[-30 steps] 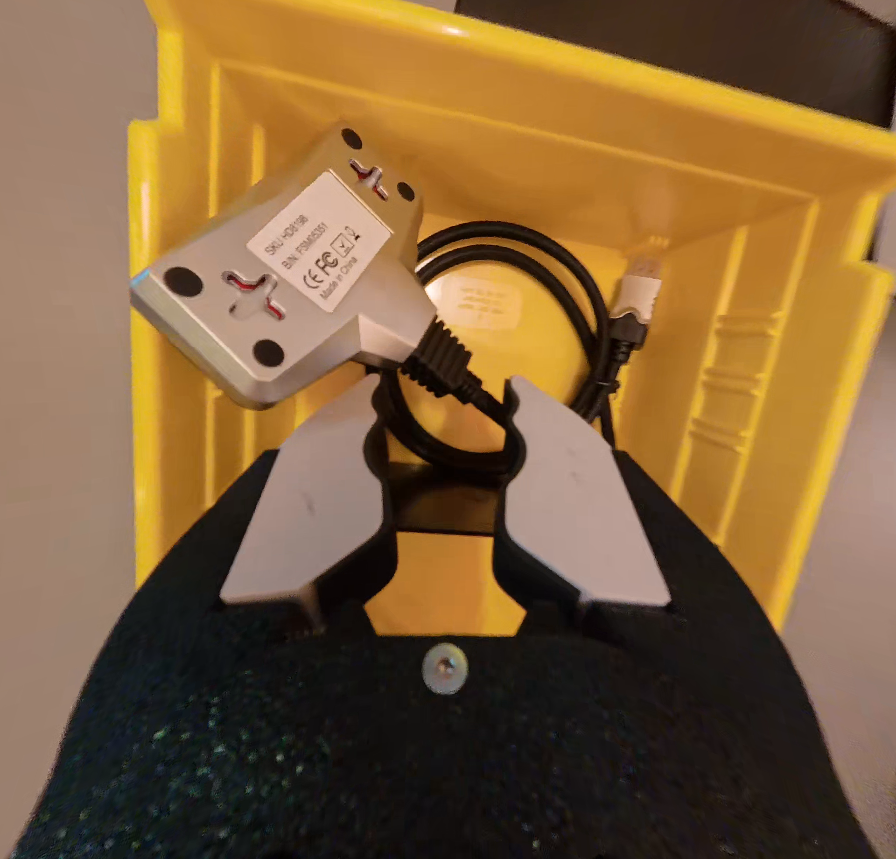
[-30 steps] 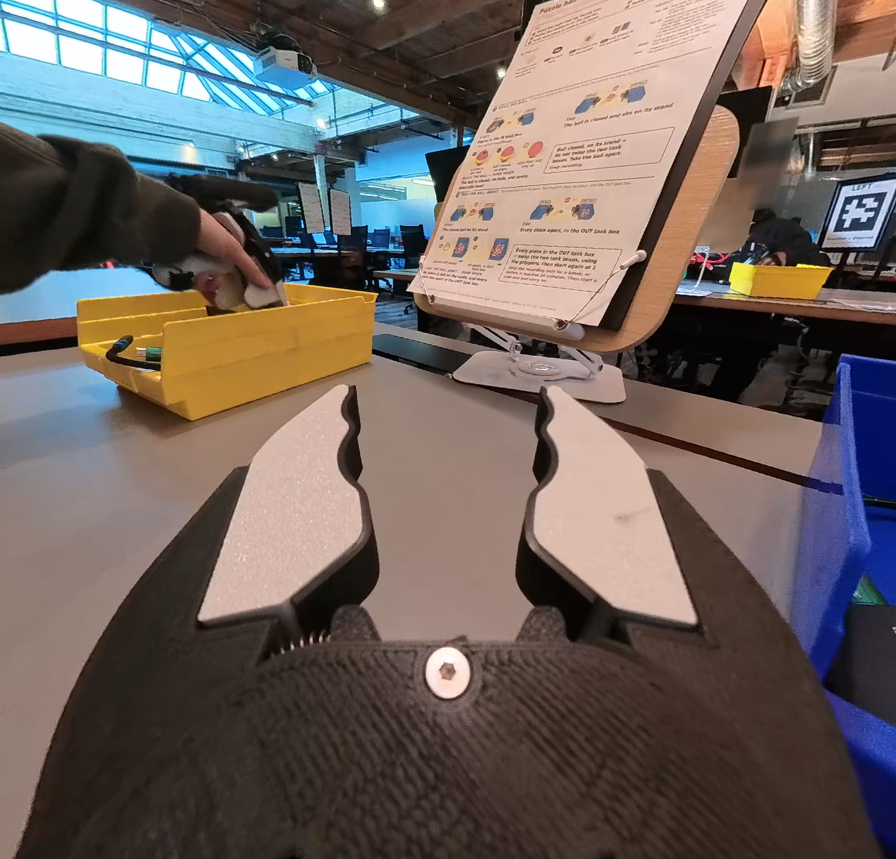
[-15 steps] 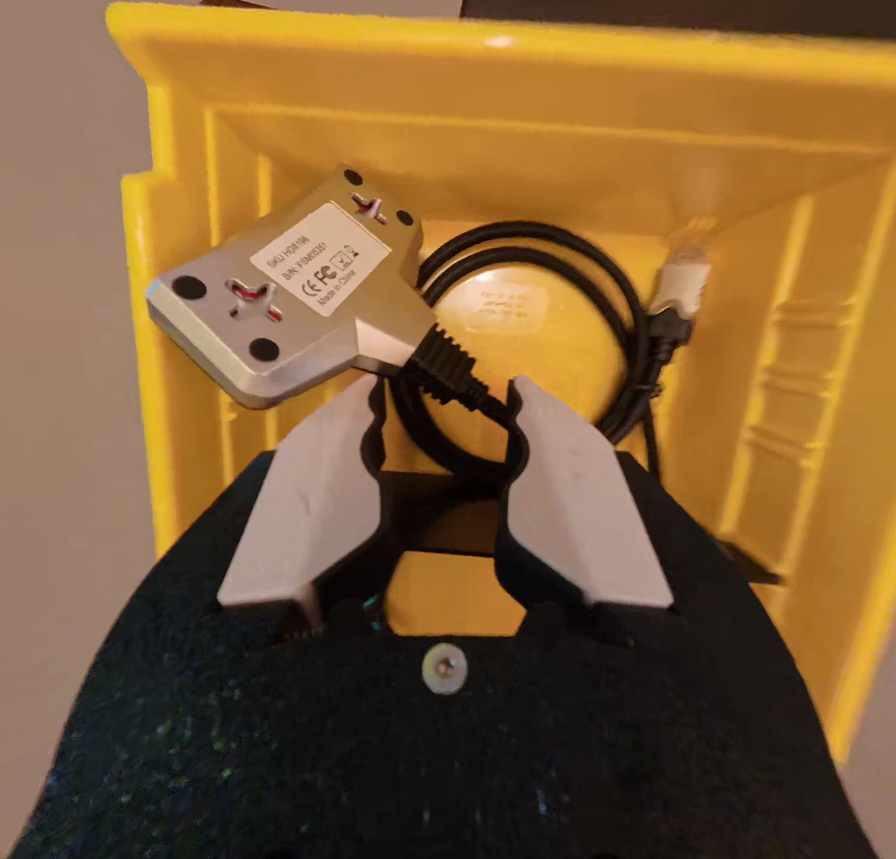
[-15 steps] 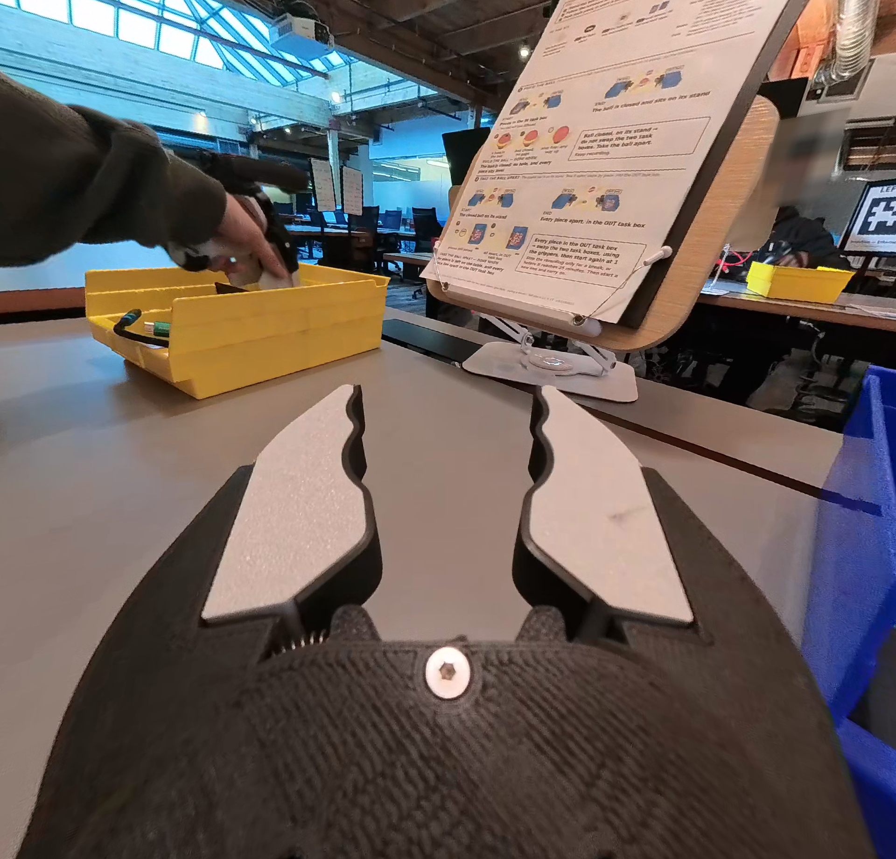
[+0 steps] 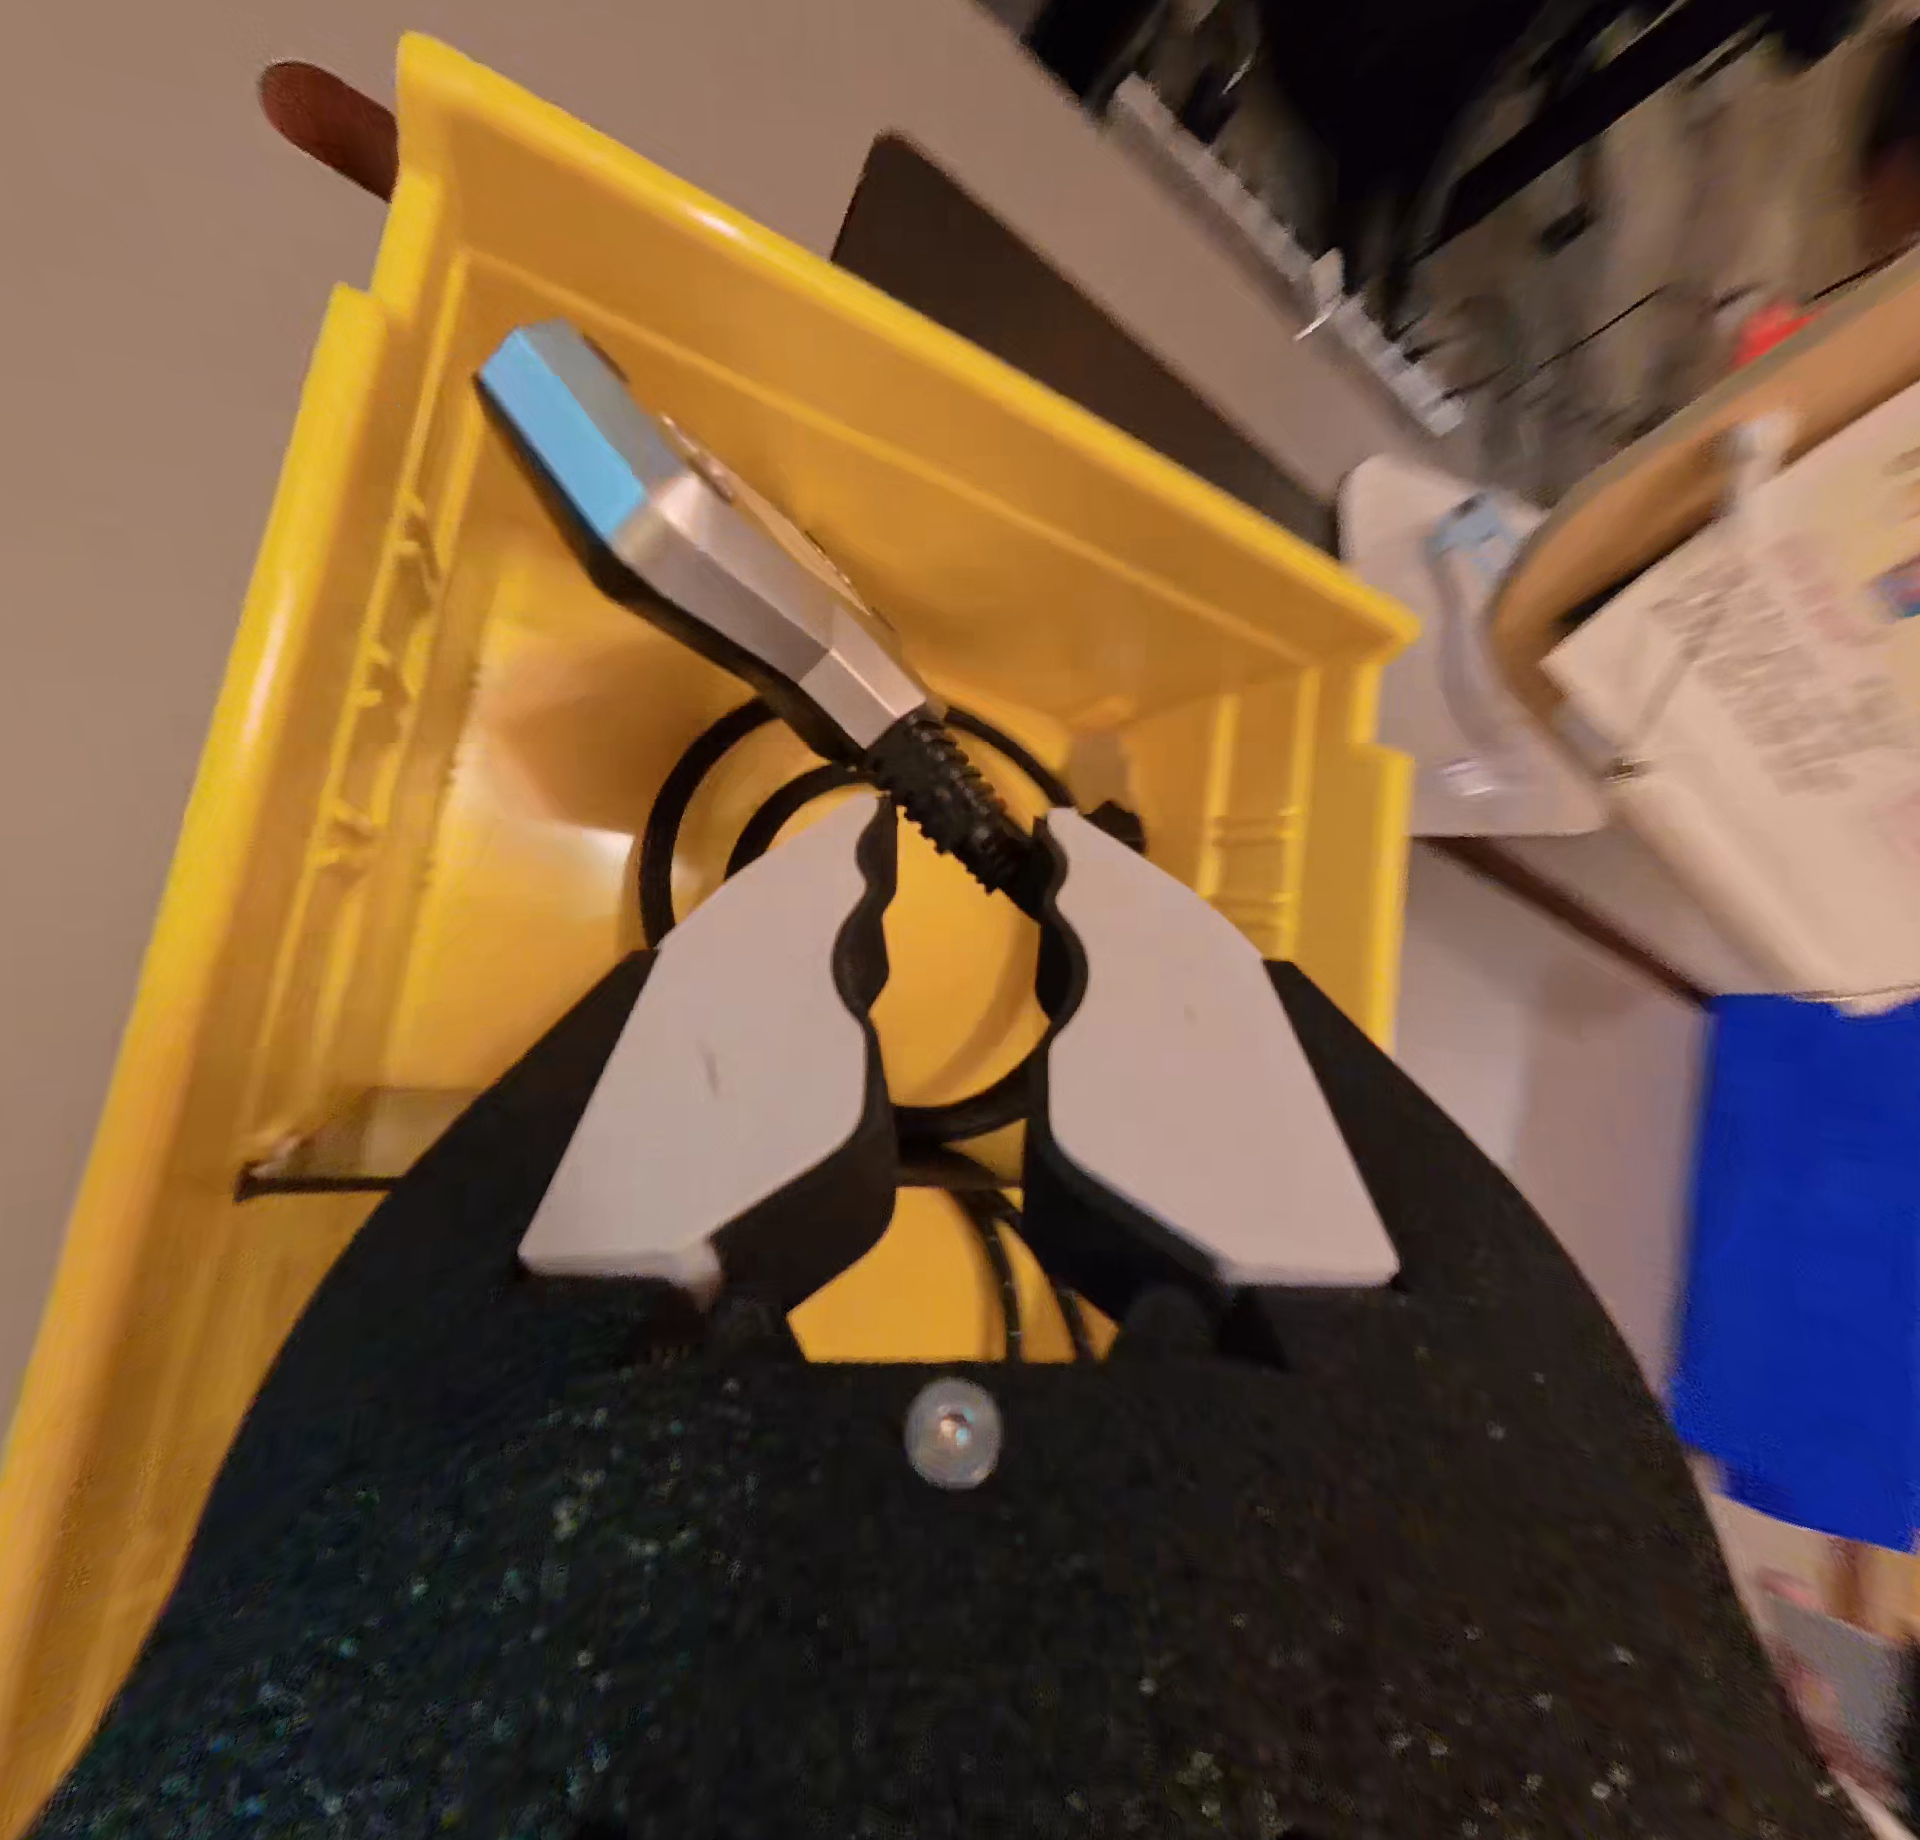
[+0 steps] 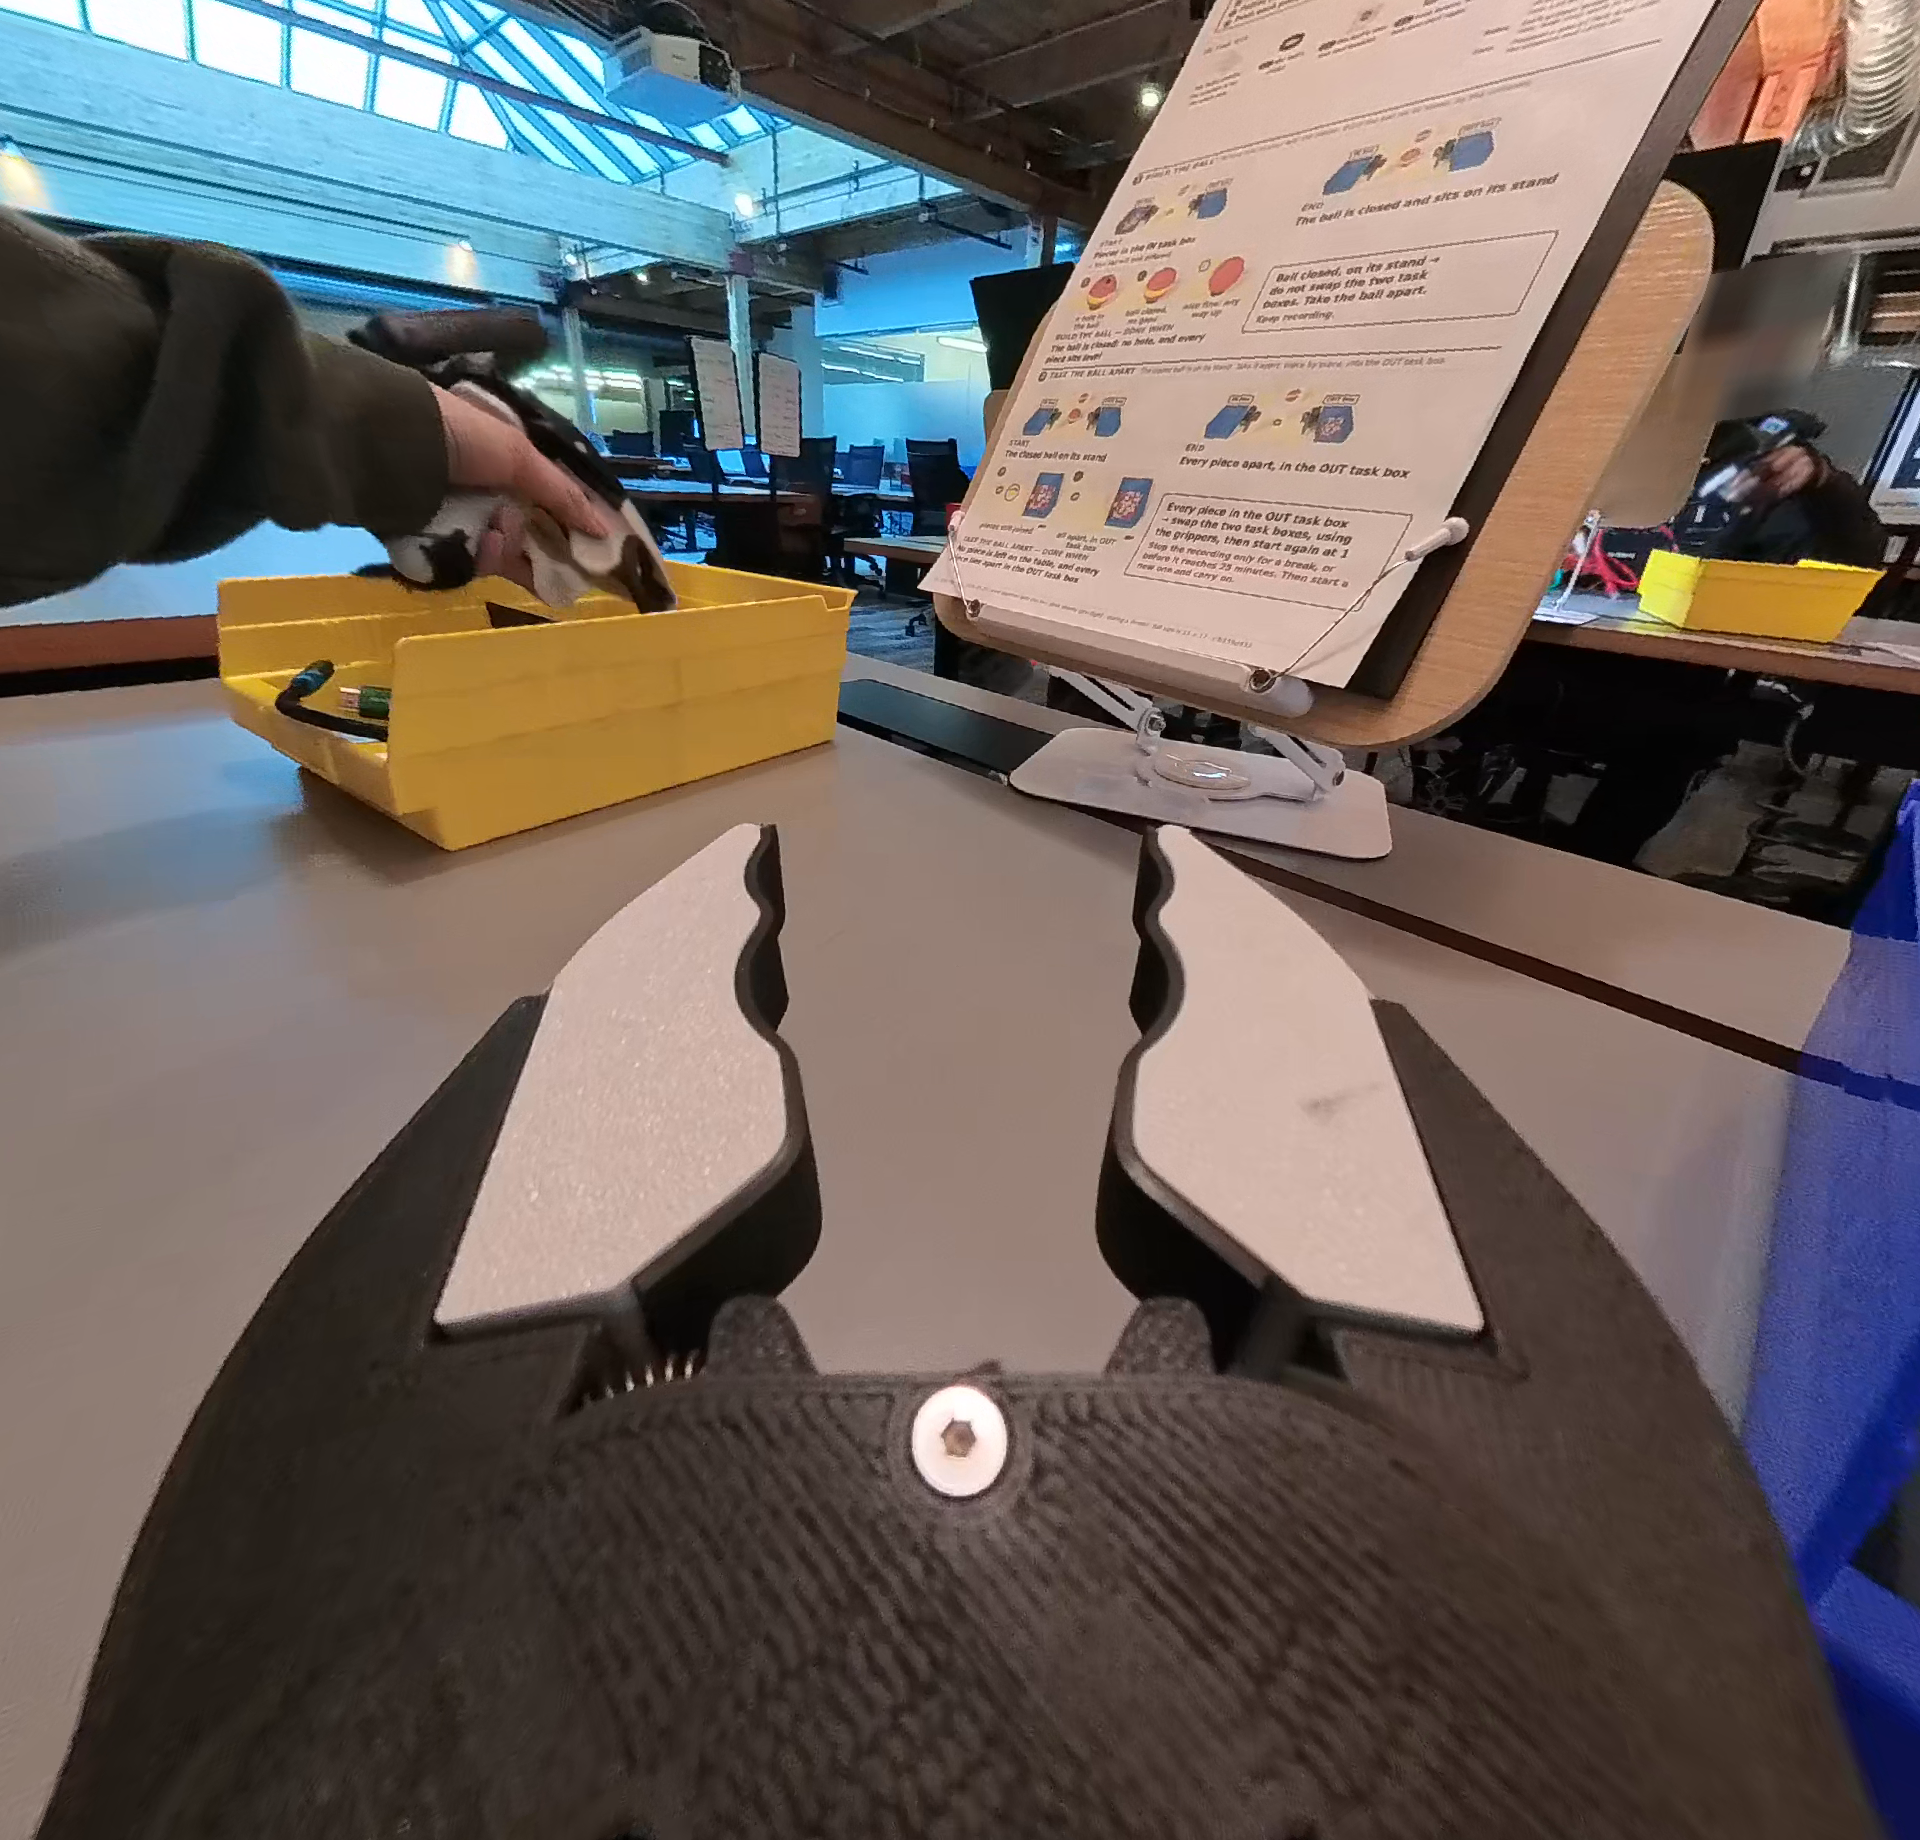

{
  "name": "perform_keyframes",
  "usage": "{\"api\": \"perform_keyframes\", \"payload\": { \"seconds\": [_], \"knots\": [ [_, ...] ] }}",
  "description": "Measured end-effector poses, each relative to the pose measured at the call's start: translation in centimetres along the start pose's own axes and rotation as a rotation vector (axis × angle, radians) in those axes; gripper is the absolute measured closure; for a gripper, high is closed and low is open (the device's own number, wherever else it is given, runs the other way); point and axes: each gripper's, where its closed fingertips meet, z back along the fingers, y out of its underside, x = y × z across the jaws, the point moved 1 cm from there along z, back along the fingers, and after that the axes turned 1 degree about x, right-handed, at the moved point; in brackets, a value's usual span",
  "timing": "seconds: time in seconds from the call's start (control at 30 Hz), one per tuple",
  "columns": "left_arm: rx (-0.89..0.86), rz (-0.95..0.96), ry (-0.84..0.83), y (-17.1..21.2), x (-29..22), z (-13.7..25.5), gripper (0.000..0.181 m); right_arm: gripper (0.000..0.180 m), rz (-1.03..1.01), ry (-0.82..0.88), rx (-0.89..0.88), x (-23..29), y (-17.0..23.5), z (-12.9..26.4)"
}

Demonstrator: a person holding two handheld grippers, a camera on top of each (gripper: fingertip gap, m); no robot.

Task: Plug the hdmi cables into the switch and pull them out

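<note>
A grey tabletop (image 6: pixel 935 1011) in a large open office lay bare between the right gripper (image 6: pixel 958 860), whose jaws stood wide and empty, and the yellow bin (image 6: pixel 582 694) ahead to their left. A document stand (image 6: pixel 1205 782) stood ahead to the right and a blue bin (image 6: pixel 1849 1271) crowded the right edge. Inside the yellow bin (image 5: pixel 312 751) the left gripper (image 5: pixel 961 834) had its jaws narrowed around the black cable (image 5: pixel 951 803) of the silver switch (image 5: pixel 675 533), which rose tilted just beyond the tips.

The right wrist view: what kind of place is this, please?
Probably a large open-plan office used as a workshop: rows of desks and chairs, a skylight over exposed beams, and an instruction sheet on a stand beside a yellow bin.
</note>
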Motion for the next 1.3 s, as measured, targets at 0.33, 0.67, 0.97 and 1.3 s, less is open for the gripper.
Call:
{"api": "perform_keyframes", "payload": {
  "seconds": [0.33,0.67,0.97,1.3],
  "knots": [
    [-0.295,-0.163,0.392,-3.8,-6.1,9.7,0.164,0.116,-0.01,-0.001,-0.007,-0.1,-0.1,0.1],
    [-0.429,-0.818,0.846,2.0,-27.1,24.0,0.171,0.115,-0.014,-0.026,-0.05,0.2,-0.5,0.5],
    [-0.249,-1.106,1.31,19.7,-33.2,23.5,0.171,0.12,-0.124,-0.192,-0.244,2.1,-8.5,2.9],
    [-0.114,-1.108,1.501,32.9,-28.3,16.5,0.171,0.139,-0.119,-0.39,-0.432,7.9,-14.2,4.5]
  ]
}}
